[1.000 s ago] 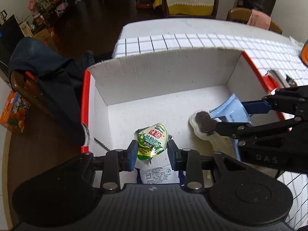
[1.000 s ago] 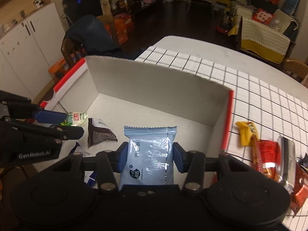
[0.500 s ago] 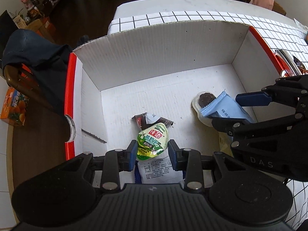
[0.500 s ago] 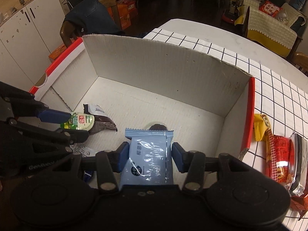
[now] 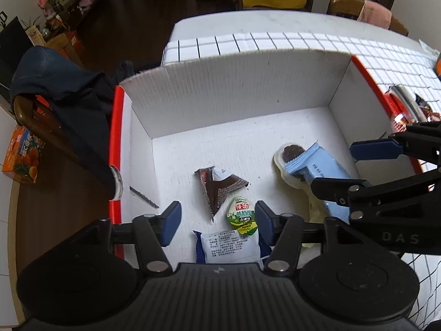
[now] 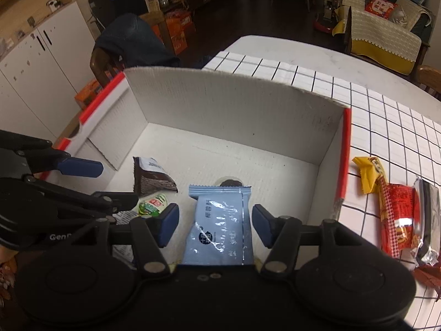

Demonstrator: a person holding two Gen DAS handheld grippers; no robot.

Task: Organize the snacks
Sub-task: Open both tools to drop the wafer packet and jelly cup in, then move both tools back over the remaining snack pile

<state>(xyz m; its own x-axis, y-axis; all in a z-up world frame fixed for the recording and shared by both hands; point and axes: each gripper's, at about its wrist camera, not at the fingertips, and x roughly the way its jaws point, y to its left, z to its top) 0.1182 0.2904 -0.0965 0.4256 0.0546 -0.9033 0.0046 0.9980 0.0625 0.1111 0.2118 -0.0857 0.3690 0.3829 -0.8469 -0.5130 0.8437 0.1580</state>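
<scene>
- The left hand-held gripper (image 5: 217, 222) is seen spread wide above the floor of the white box (image 5: 234, 82), with nothing gripped between its blue pads.
- The green jelly cup (image 5: 241, 215) is seen lying on the box floor just beside the right pad, its lower edge over a white-and-blue packet (image 5: 230, 247).
- A dark brown triangular packet (image 5: 219, 186) is found flat on the floor a little farther in.
- The right hand-held gripper (image 6: 215, 224) is likewise held wide, and the light blue packet (image 6: 220, 229) lies loose between its fingers, clear of both pads.
- A chocolate snack (image 5: 290, 153) is partly covered by that blue packet.
- Red and yellow snack packets (image 6: 394, 212) are left on the checked tabletop (image 6: 386, 115) outside the box.
</scene>
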